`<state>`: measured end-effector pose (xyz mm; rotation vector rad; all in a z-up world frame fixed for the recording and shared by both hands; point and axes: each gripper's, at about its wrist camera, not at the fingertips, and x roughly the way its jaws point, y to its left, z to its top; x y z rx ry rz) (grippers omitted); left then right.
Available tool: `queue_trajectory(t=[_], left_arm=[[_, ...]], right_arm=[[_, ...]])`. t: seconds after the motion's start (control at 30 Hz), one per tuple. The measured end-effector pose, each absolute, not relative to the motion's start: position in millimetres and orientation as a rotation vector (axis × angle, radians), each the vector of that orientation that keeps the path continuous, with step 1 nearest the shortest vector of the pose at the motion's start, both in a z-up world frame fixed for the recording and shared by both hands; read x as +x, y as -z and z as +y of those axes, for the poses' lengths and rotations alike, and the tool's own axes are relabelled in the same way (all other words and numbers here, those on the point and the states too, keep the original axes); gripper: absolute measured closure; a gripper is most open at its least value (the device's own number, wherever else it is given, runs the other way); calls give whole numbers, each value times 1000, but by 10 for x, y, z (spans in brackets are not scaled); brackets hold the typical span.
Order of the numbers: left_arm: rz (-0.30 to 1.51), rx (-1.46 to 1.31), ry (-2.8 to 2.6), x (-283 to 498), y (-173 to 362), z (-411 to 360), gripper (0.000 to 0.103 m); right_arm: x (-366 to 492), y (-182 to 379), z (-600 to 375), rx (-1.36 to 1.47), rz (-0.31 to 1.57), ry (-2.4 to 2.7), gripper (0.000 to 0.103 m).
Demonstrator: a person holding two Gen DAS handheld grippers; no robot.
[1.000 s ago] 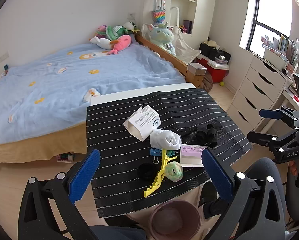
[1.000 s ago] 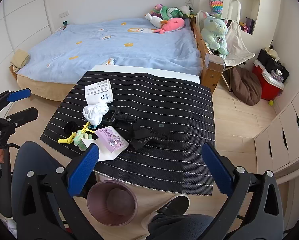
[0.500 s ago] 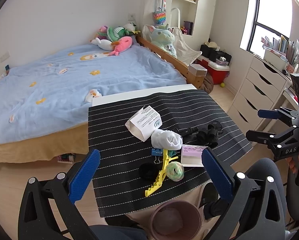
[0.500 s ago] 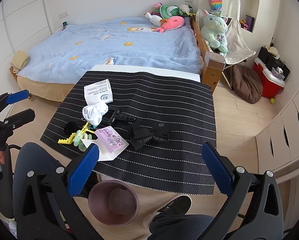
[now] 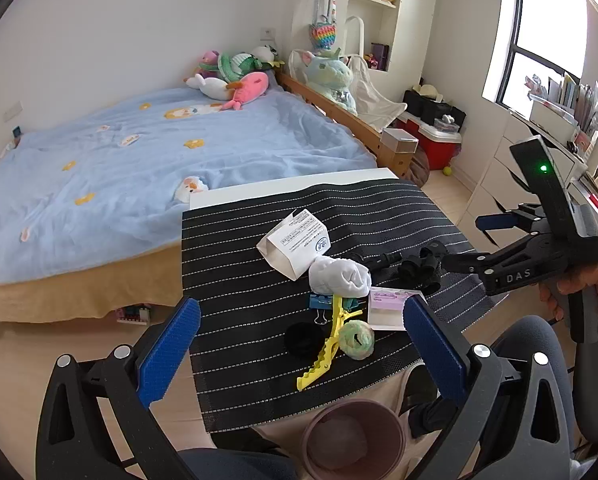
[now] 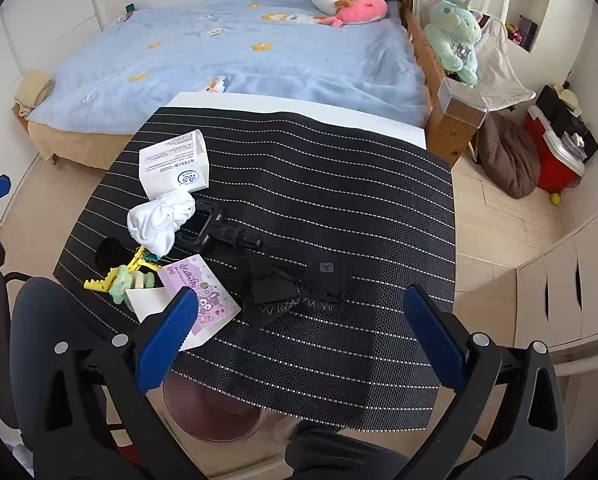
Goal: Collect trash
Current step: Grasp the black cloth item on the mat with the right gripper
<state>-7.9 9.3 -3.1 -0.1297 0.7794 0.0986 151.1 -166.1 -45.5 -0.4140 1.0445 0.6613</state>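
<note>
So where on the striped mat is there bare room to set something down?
The black striped mat is bare across its far half and right side, beyond the black strap bundle. It is crowded at the near-left, around the white crumpled tissue and yellow hair clip.

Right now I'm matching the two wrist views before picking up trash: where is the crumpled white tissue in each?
Left wrist view: crumpled white tissue sits right of centre on the striped mat, just below the printed white paper.
Right wrist view: crumpled white tissue lies left of centre, also below that paper.
Shared landmark: the yellow hair clip beside it.
</note>
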Motion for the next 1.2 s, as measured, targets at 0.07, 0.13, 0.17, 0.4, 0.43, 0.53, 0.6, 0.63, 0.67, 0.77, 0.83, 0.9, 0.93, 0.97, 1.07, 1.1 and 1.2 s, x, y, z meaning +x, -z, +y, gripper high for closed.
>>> queue_trajectory(t=[0.07, 0.13, 0.17, 0.4, 0.43, 0.53, 0.6, 0.63, 0.67, 0.77, 0.83, 0.9, 0.93, 0.97, 1.07, 1.1, 1.2], left_arm=[[780, -132, -101, -83, 41, 102, 6], [782, -134, -101, -87, 47, 105, 6], [783, -136, -102, -88, 52, 109, 6], [789, -146, -107, -97, 81, 139, 6], [790, -147, -108, -98, 87, 145, 6], [793, -150, -111, -101, 102, 157, 6], [796, -153, -112, -99, 116, 163, 6], [798, -154, -112, -97, 122, 165, 6], [799, -156, -111, -95, 127, 167, 6], [801, -157, -108, -93, 132, 160, 6], [801, -156, -107, -90, 133, 158, 6], [804, -154, -105, -86, 138, 160, 6], [805, -153, -105, -81, 136, 155, 6], [804, -152, -104, -80, 134, 154, 6], [803, -152, -103, -72, 126, 153, 6], [803, -152, -102, -69, 123, 152, 6], [804, -148, -100, -56, 114, 140, 6]], right_arm=[[1591, 558, -1603, -421, 1082, -654, 3], [1645, 646, -1555, -427, 1112, -649, 3], [1675, 697, -1527, -435, 1127, -639, 3], [1809, 982, -1451, -451, 1221, -595, 3], [1816, 995, -1448, -451, 1225, -594, 3], [1815, 1020, -1447, -440, 1221, -605, 3], [1813, 1023, -1445, -432, 1215, -615, 6], [1815, 1027, -1448, -430, 1218, -620, 12], [1815, 1044, -1450, -430, 1228, -624, 23], [1807, 1037, -1468, -420, 1235, -631, 25], [1801, 1021, -1496, -408, 1231, -638, 27], [1800, 998, -1524, -392, 1229, -646, 32], [1794, 982, -1543, -385, 1225, -649, 34], [1794, 967, -1563, -372, 1224, -653, 36], [1767, 931, -1614, -351, 1212, -659, 44], [1761, 912, -1635, -343, 1206, -657, 47], [1757, 850, -1672, -322, 1192, -660, 48]])
